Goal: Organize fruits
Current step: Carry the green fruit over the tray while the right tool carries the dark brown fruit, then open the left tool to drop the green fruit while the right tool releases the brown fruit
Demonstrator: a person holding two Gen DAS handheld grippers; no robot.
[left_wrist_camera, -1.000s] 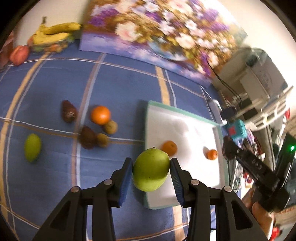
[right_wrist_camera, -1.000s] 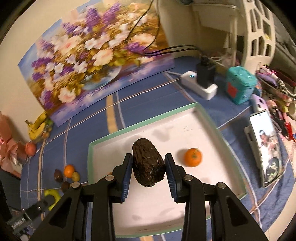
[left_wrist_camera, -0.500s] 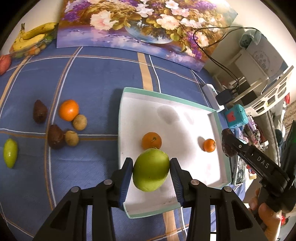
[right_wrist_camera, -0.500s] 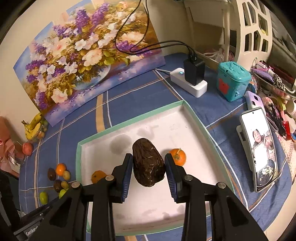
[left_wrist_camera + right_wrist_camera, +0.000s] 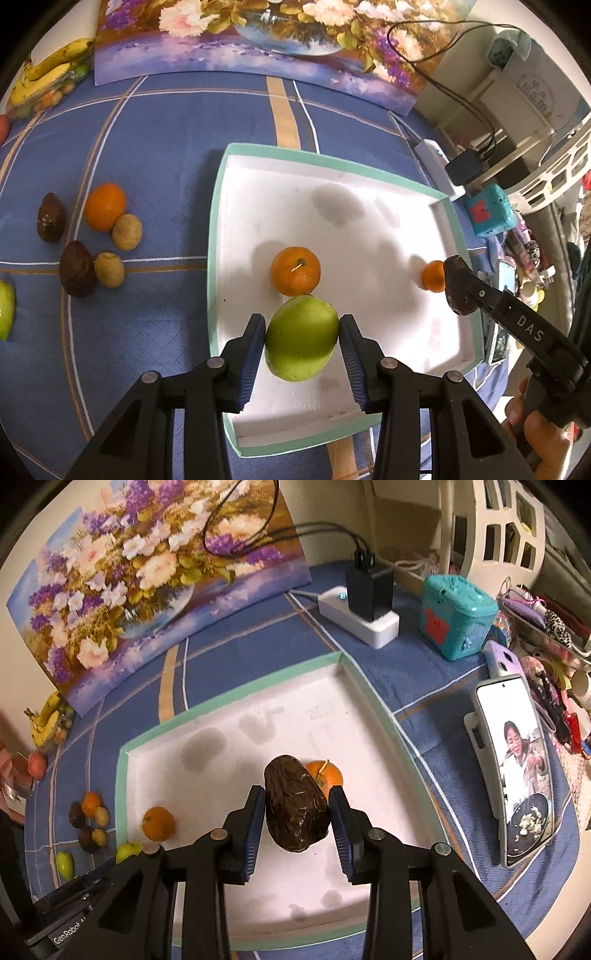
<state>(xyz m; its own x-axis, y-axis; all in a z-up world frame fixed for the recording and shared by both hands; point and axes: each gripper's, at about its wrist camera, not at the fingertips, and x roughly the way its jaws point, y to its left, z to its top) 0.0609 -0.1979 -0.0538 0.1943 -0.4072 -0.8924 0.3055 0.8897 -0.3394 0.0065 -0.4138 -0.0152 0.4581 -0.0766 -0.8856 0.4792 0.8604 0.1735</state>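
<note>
While both grippers hang over the tray, each one pinches a fruit between its blue pads. The left gripper (image 5: pixel 302 345) clamps a green mango (image 5: pixel 301 339) from both sides, the fruit held above the near part of the white tray (image 5: pixel 218 236). The right gripper (image 5: pixel 297 816) squeezes a dark brown avocado (image 5: pixel 295 808), wrinkled and glossy, above the middle of the same tray; in the left wrist view that avocado shows at the right edge, over the tray's right wall, with a hand (image 5: pixel 543 439) on the handle below it.

Just beyond the mango, an orange (image 5: pixel 295 270) lies on the tray floor with its stem up. A smaller orange (image 5: pixel 433 276) sits near the tray's right wall, partly behind the avocado in both views.

Left of the tray, on the blue checked cloth (image 5: pixel 155 140), a loose cluster waits: two dark avocados (image 5: pixel 77 267), two brown kiwis (image 5: pixel 126 232) and a third orange (image 5: pixel 104 211), close together. Another green mango (image 5: pixel 6 308) lies farther left at the frame's edge.

At the back, a flower painting (image 5: pixel 155 579) leans against the wall, with bananas (image 5: pixel 48 70) at its left end. To the tray's right stand a white power strip (image 5: pixel 360 618) with a black charger, a teal box (image 5: pixel 456 616) and a phone (image 5: pixel 515 760) propped on a stand, its screen lit.
</note>
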